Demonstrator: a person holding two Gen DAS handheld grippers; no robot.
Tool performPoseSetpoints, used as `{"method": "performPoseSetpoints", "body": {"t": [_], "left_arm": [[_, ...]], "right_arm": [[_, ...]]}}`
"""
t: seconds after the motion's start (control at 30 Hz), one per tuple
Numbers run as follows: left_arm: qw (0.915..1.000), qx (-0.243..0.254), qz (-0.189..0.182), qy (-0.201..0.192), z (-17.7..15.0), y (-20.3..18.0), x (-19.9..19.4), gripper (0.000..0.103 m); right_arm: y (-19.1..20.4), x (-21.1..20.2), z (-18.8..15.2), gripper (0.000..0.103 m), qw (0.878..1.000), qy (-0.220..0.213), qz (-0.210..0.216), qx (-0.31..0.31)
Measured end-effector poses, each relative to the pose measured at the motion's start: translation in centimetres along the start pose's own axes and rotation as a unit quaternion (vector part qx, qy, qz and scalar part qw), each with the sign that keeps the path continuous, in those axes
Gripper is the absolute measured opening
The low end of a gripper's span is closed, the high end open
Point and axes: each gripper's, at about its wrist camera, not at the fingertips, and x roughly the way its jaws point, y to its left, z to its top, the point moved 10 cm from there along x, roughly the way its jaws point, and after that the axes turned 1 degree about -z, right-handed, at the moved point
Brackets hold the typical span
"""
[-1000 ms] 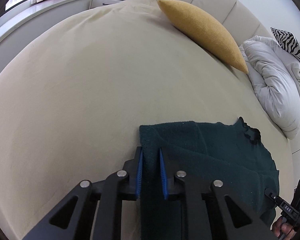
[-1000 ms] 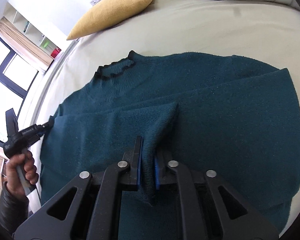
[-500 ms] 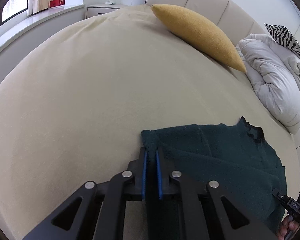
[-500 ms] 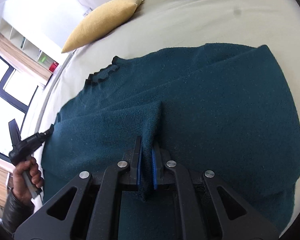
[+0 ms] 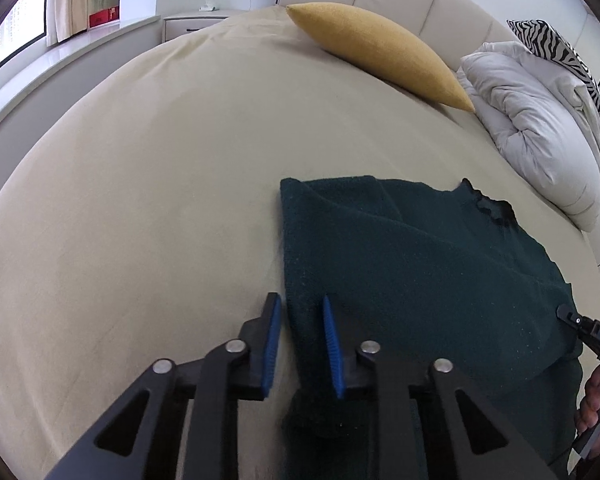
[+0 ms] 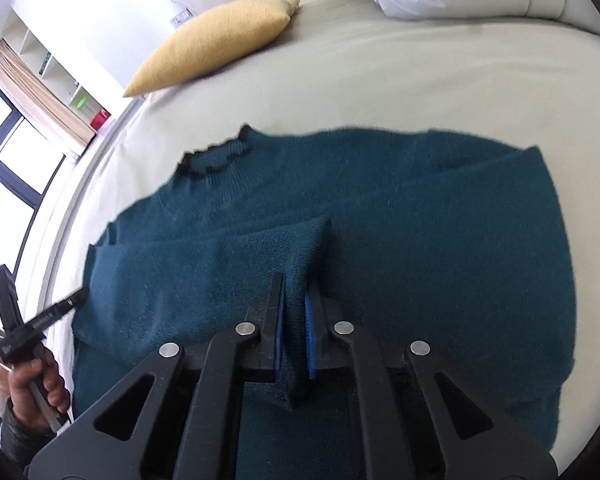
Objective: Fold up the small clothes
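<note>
Now the right gripper (image 6: 294,322) pinches a fold of the dark teal knitted sweater (image 6: 420,240) on the beige bed sheet (image 5: 160,180); the left gripper (image 5: 300,340), jaws just opening, straddles its edge with a visible gap.

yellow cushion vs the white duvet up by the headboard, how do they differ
The yellow cushion is mustard, smooth and taut, tapering to pointed corners; the white duvet is pale, puffy and bunched into creased folds. The cushion is slimmer, the duvet bulkier. Both lie on the beige bed near the headboard.
</note>
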Motion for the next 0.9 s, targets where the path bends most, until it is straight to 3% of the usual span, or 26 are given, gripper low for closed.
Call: {"method": "performPoseSetpoints", "body": {"t": [0.17,0.3,0.5,0.6,0.7,0.8,0.9], "left_arm": [[0.9996,0.025,0.011,-0.001,-0.5,0.1,-0.3,0.011],[0.9995,0.029,0.017,-0.001,-0.7,0.5,0.4,0.01],[0.9986,0.044,0.03,-0.008,-0.3,0.6,-0.5,0.007],[0.9984,0.045,0.035,-0.006,-0.2,1.0,-0.3,0.006],[0.9976,0.053,0.043,-0.009,-0.5,0.8,-0.2,0.006],[0.998,0.046,0.041,-0.011,-0.4,0.9,-0.2,0.006],[0.9979,0.047,0.041,-0.013,-0.3,0.8,-0.2,0.006]], "right_arm": [[0.7,-1.2,0.9,0.007,1.0,-0.025,0.004,-0.003],[-0.9,2.0,-0.8,0.007,1.0,0.018,-0.012,0.017],[1.8,-0.4,0.5,0.007,1.0,-0.014,-0.014,-0.017],[1.7,-0.7,1.5,0.007,1.0,-0.02,-0.004,-0.007],[0.1,1.8,0.0,0.007,0.999,0.026,-0.017,0.015],[-0.7,1.3,-0.4,0.007,0.999,0.005,0.014,0.044],[-0.4,0.3,-0.3,0.007,0.999,0.001,-0.003,0.039]]}}
